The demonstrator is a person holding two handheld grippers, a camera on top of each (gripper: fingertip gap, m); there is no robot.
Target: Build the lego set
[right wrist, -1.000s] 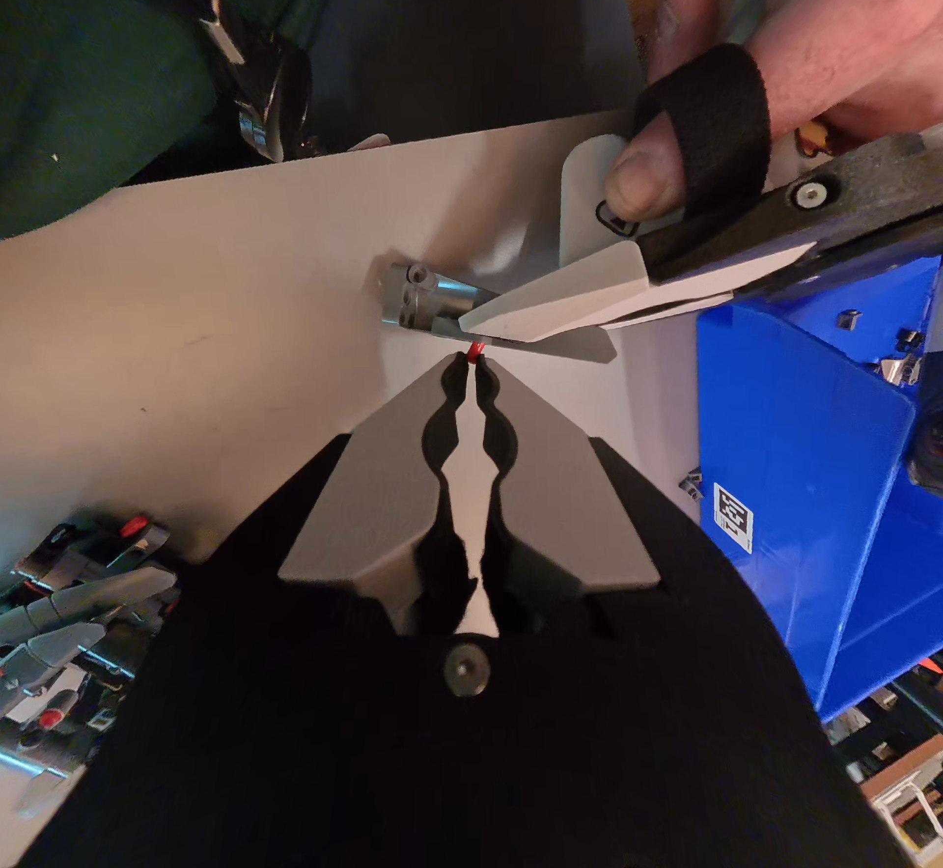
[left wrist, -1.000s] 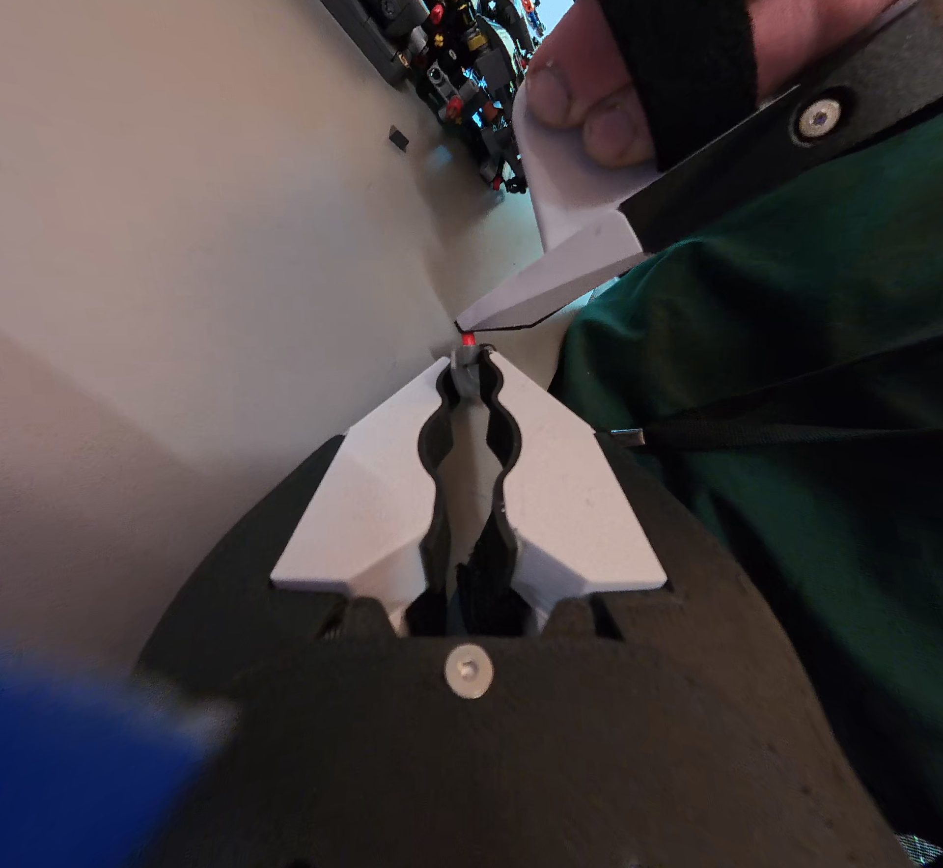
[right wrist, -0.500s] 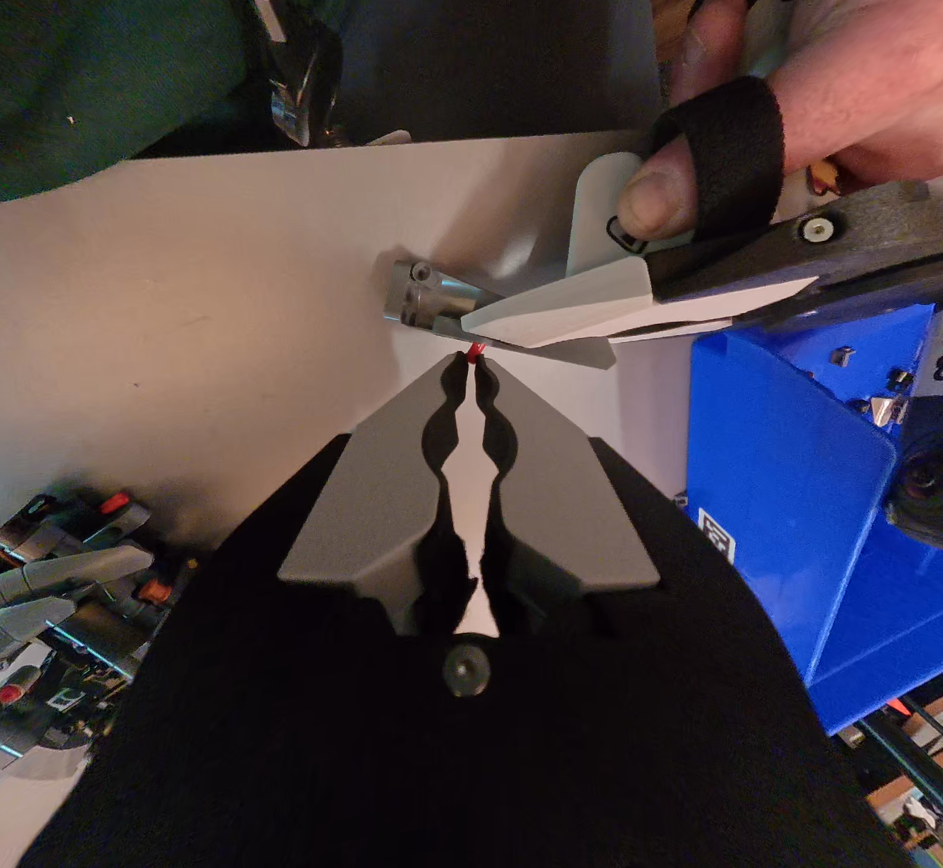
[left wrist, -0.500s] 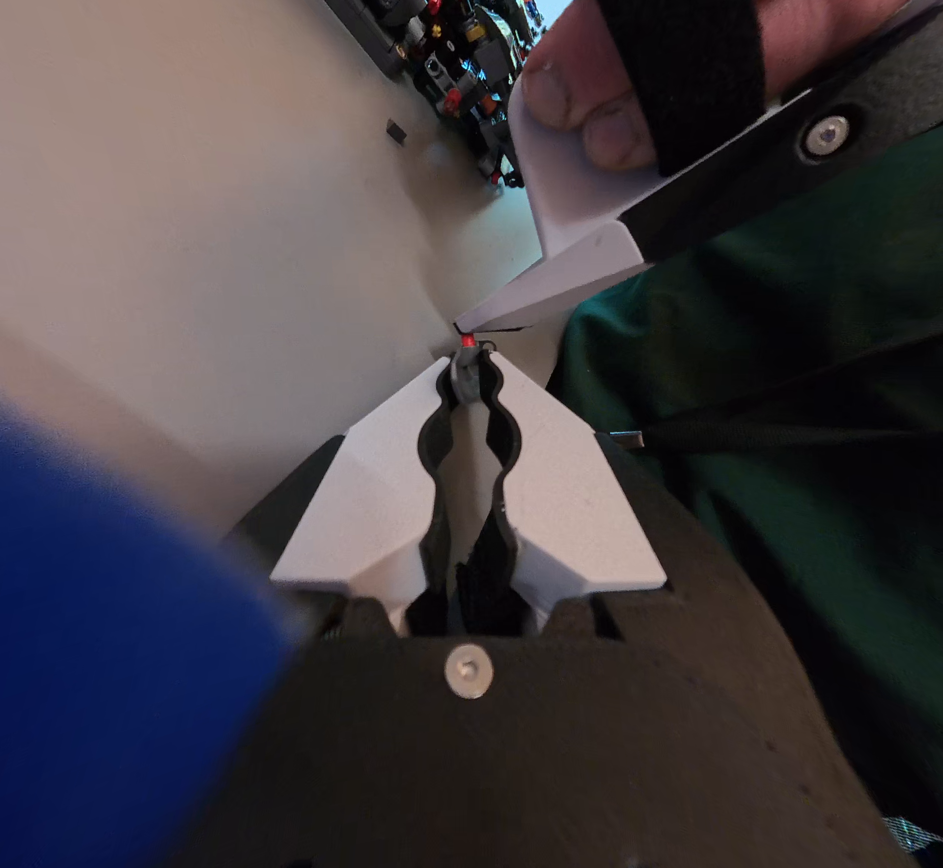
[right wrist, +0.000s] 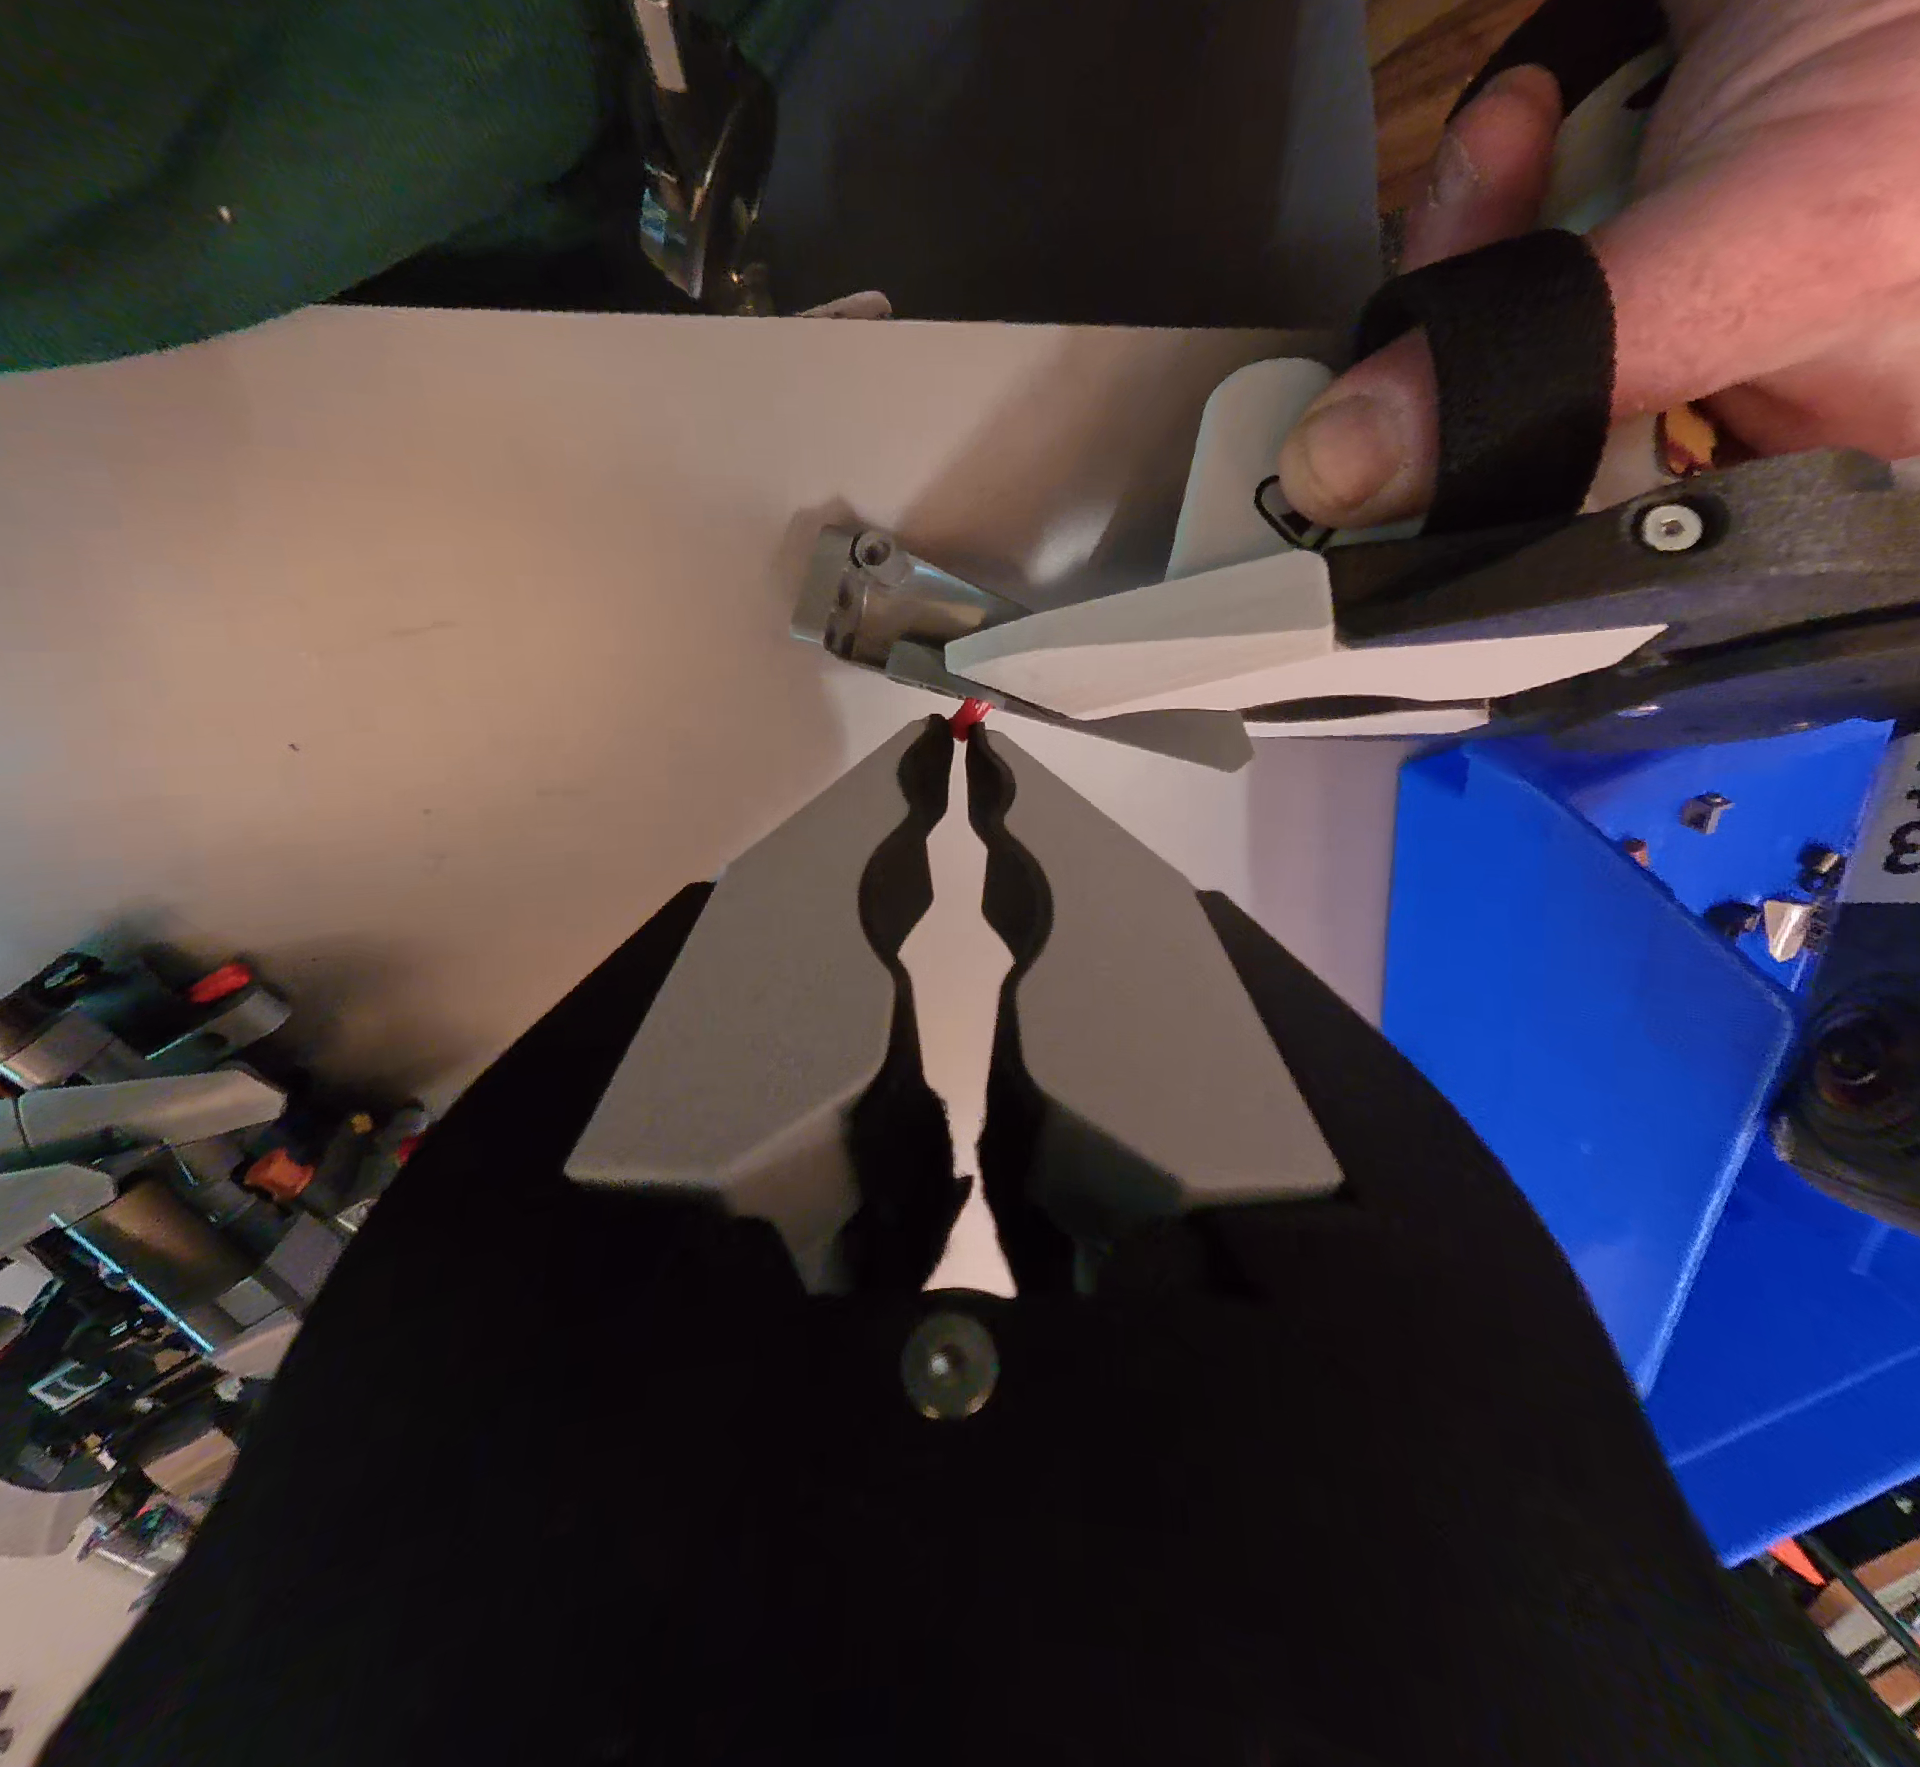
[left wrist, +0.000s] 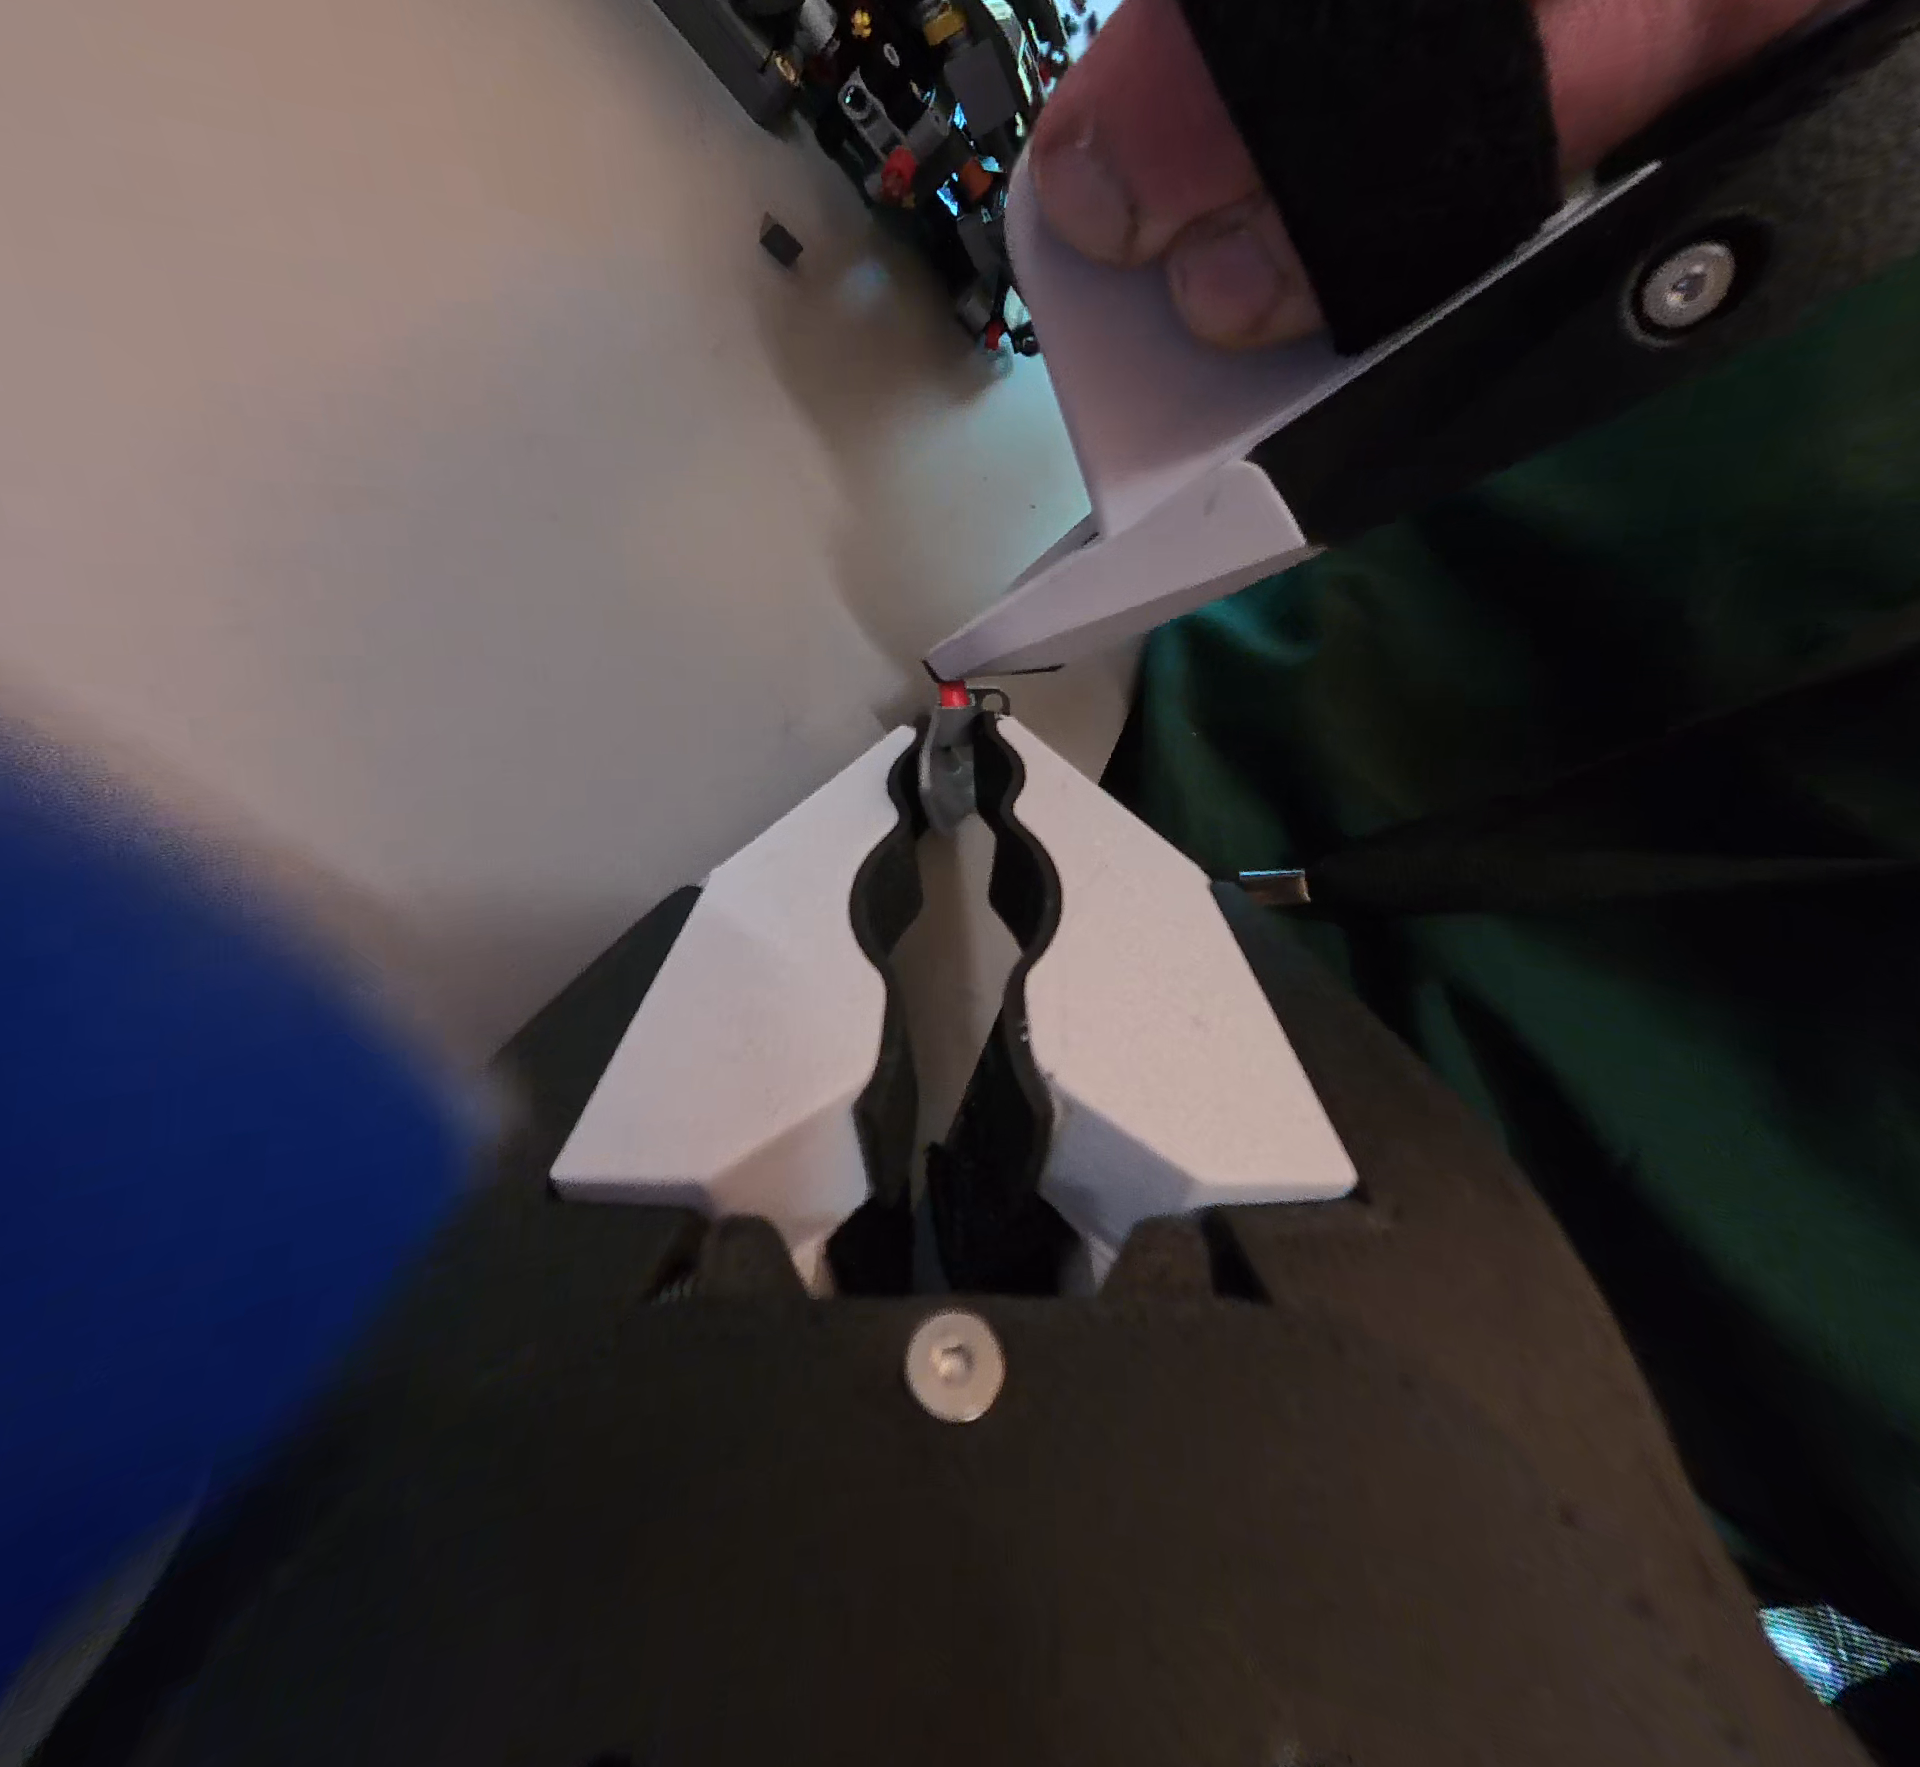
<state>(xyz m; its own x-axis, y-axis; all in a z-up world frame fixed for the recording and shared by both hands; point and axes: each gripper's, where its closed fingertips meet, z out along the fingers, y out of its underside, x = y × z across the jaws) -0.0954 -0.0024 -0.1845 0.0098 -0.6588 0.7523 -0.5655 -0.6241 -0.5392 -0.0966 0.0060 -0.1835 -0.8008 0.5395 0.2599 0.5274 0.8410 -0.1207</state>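
We find the left claw (left wrist: 954, 730) clamped on a small grey angular lego piece (right wrist: 883, 600) above the white tabletop (right wrist: 416, 574) near its front edge, the right claw (right wrist: 958, 749) pinching a tiny red peg (right wrist: 971, 718) against it; we judge the pin-joining step in hand, next needing a straight, aligned push.

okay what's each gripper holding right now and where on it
The left gripper pinches the grey lego piece at its rear end. The right gripper pinches the small red peg at its tip.

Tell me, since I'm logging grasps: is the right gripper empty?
No, the right gripper is shut on a small red piece pinched at its tips, right beside the grey assembly.
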